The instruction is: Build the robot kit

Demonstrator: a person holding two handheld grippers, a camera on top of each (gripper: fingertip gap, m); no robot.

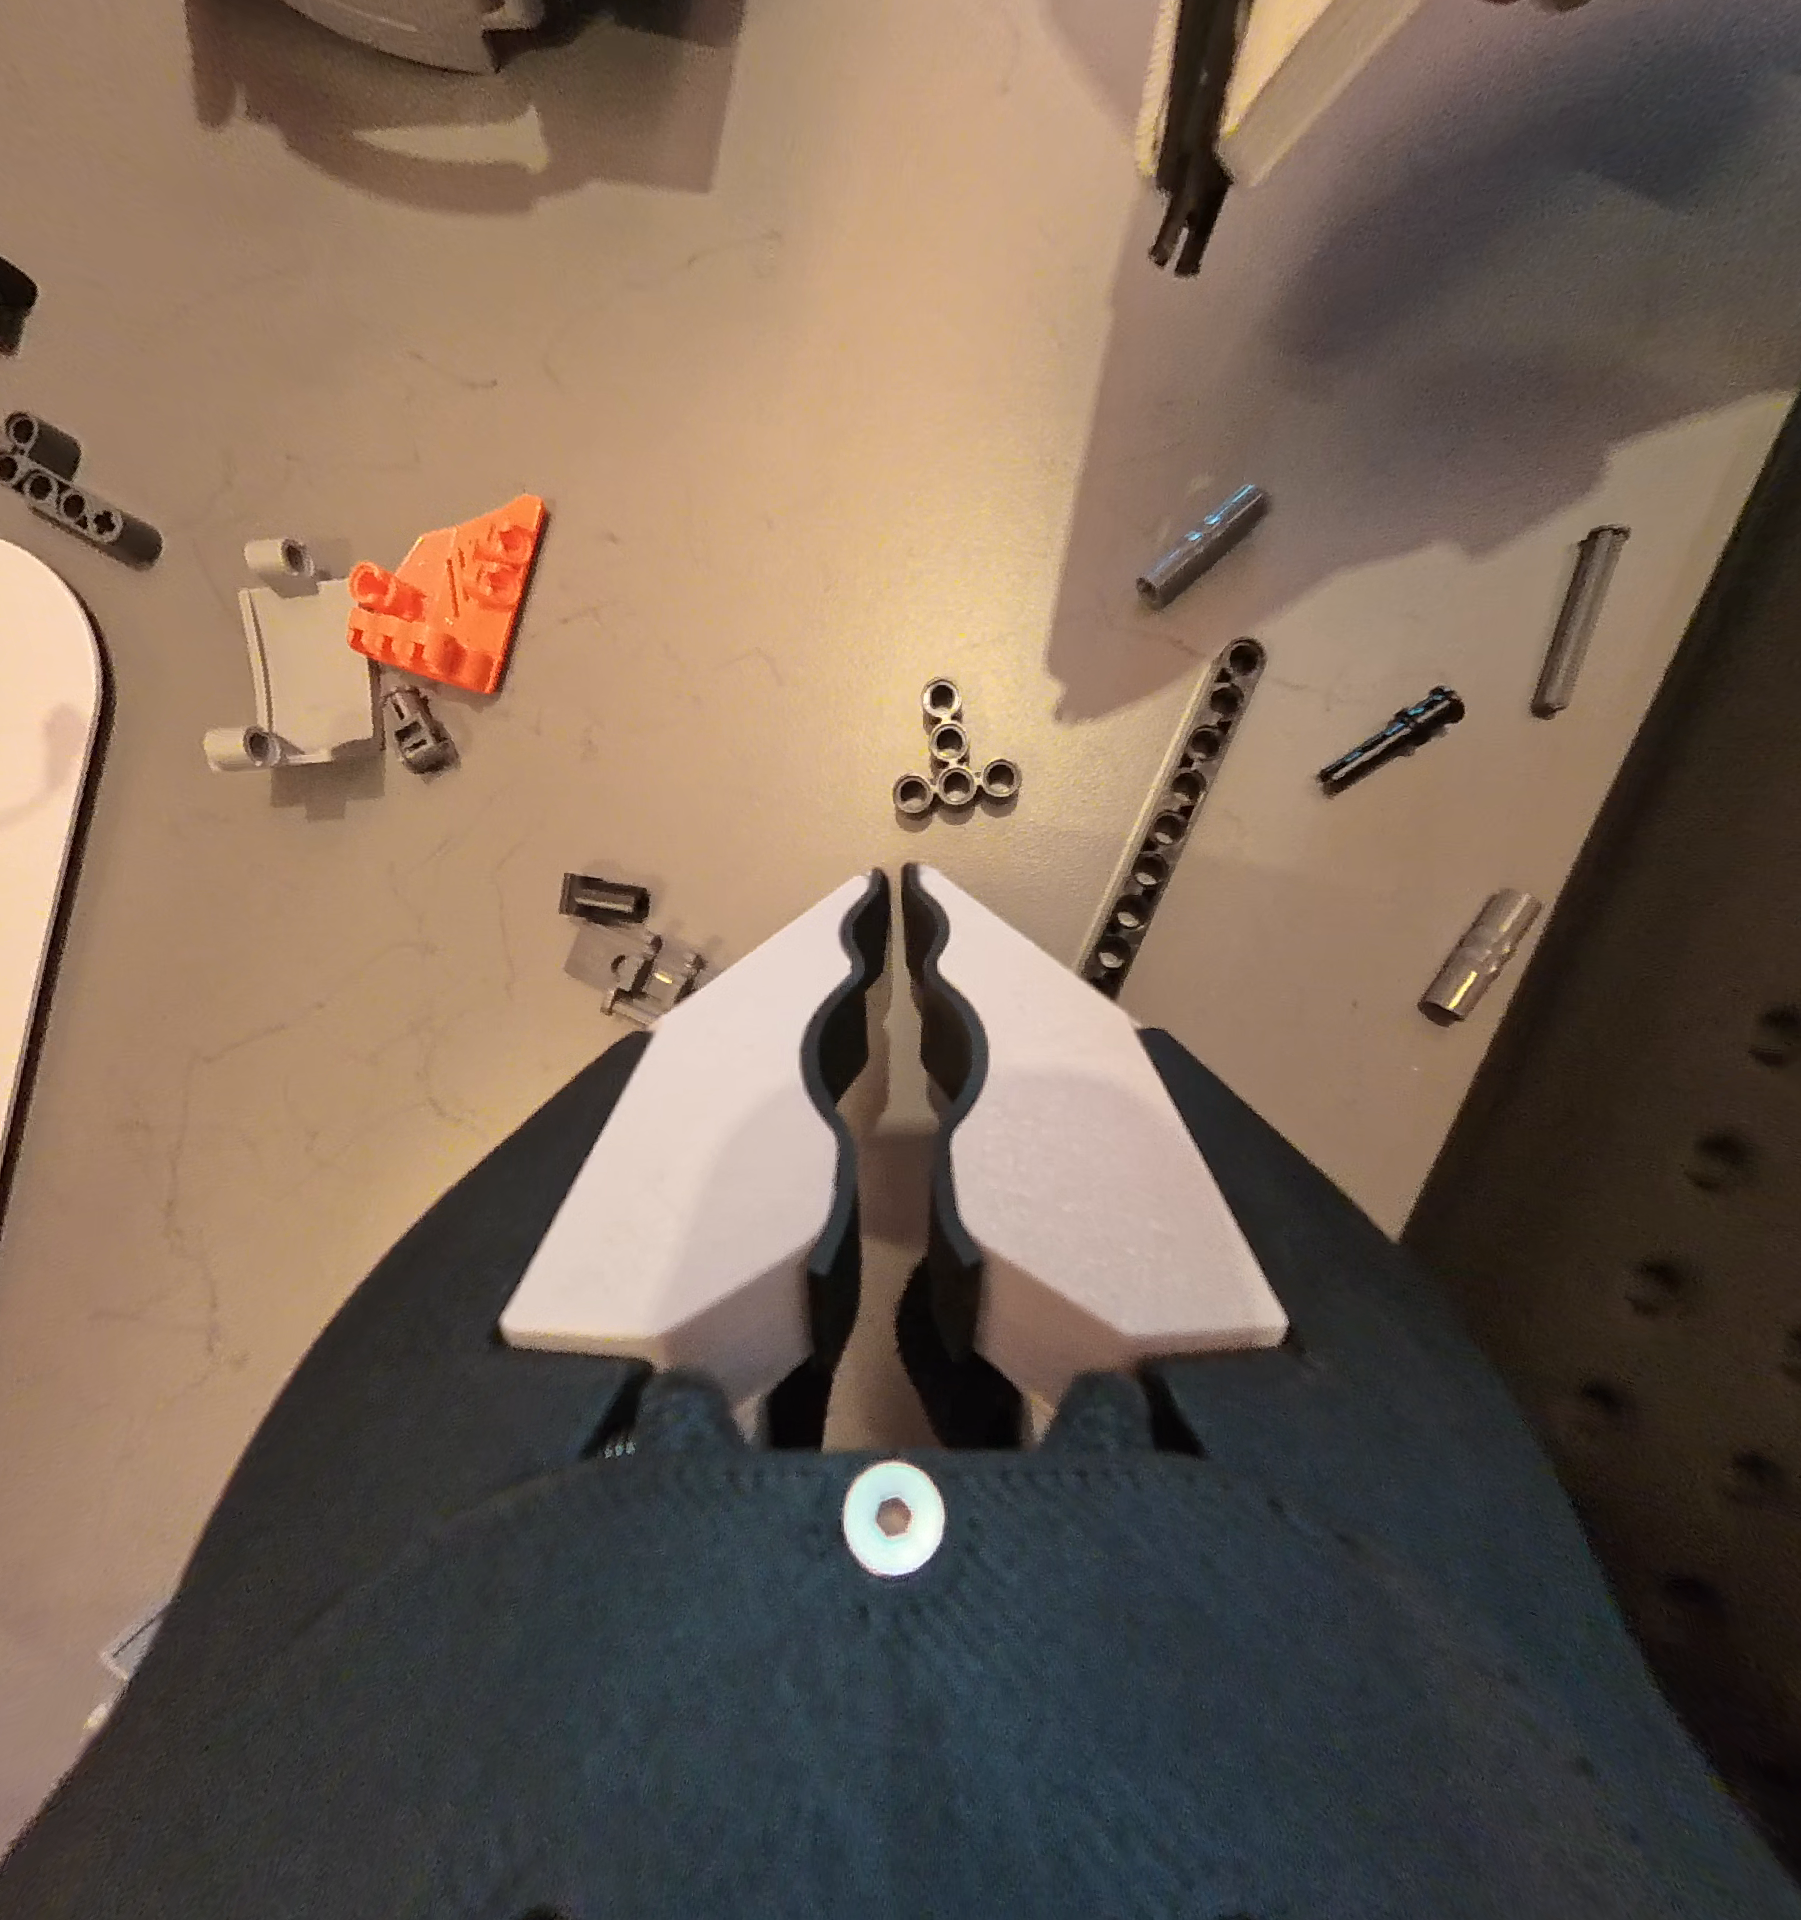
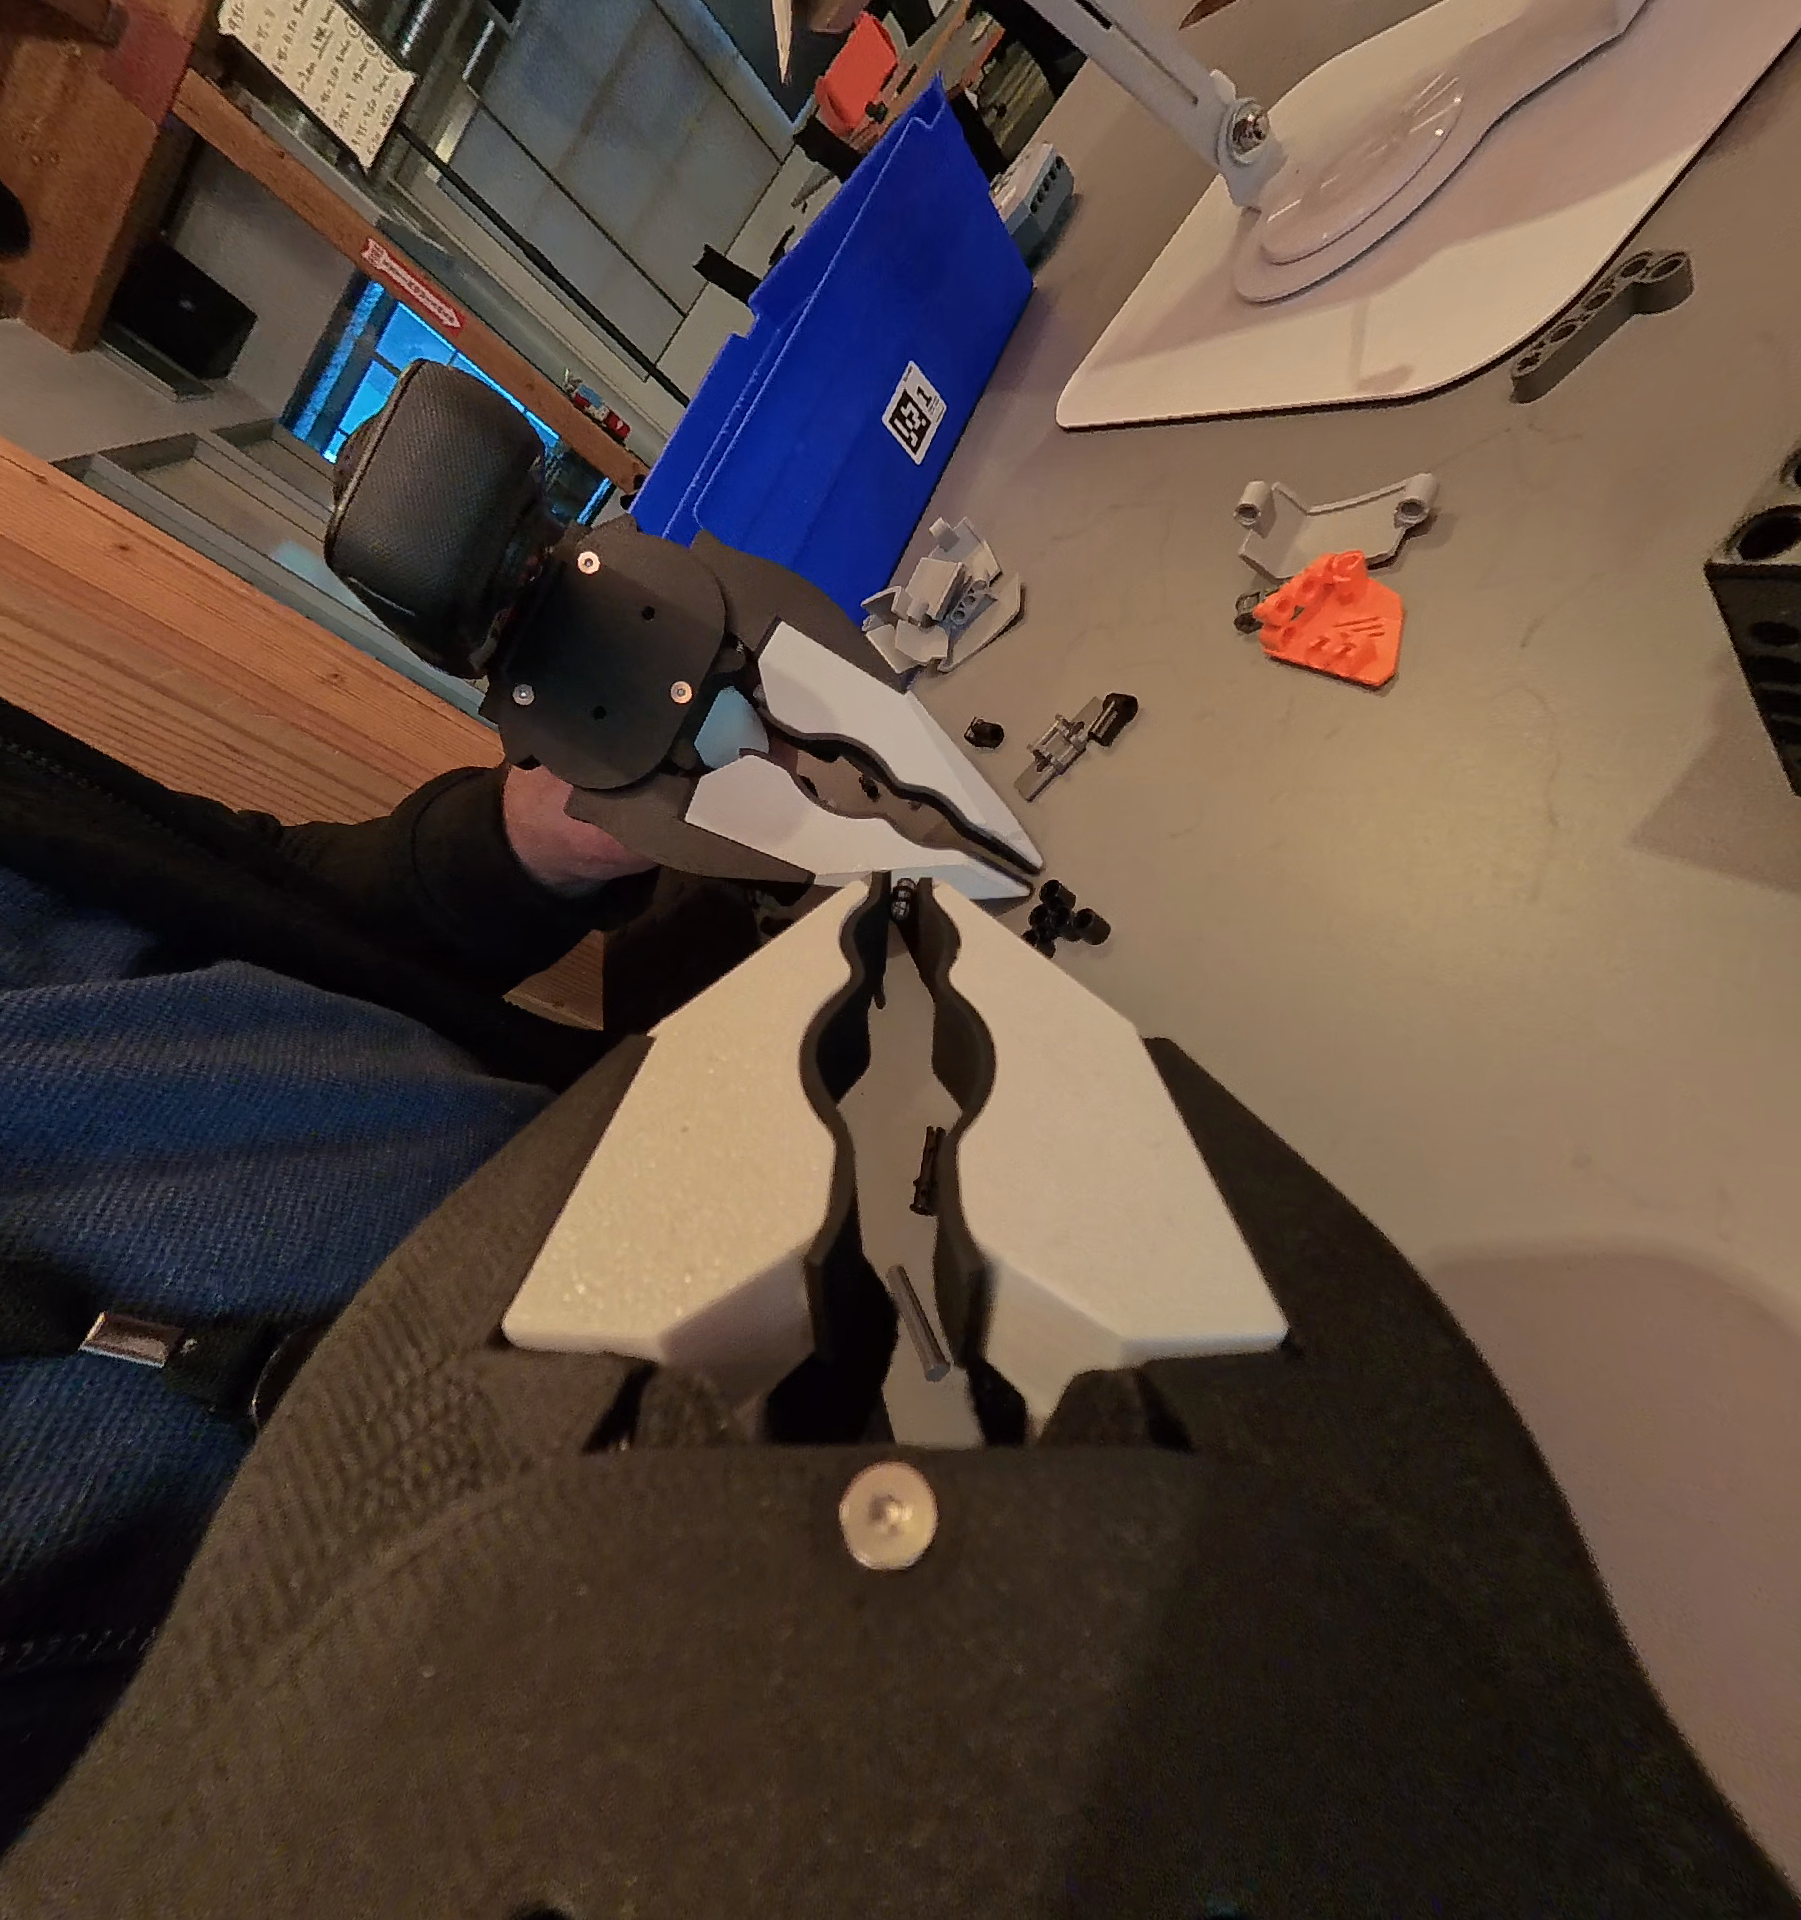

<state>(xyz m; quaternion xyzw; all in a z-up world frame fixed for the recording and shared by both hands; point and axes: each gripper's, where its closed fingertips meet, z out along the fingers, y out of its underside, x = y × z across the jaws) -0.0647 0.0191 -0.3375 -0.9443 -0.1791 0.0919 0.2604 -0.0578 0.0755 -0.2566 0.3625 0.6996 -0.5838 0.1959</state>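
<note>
My left gripper [image 1: 896, 881] is shut and empty, hovering over the grey table. A dark grey T-shaped piece [image 1: 953, 764] lies just beyond its tips, and a long dark holed beam [image 1: 1176, 821] lies to its right. My right gripper [image 2: 901, 896] is shut on a small black pin [image 2: 903, 902] at its tips. It also shows at the top of the left wrist view [image 1: 1182, 244], raised above the table. In the right wrist view the left gripper [image 2: 1026, 873] sits just beyond my right tips, above the T-shaped piece [image 2: 1067, 925].
Loose parts lie about: an orange panel [image 1: 449, 597], a light grey panel [image 1: 293, 655], a black pin [image 1: 1389, 738], grey rods [image 1: 1576, 623] and sleeves [image 1: 1483, 956]. A white base plate [image 2: 1395, 291], a black holed block [image 2: 1800, 644] and a blue bin [image 2: 854, 343] border the area. Left tips to right tips: about 10 cm.
</note>
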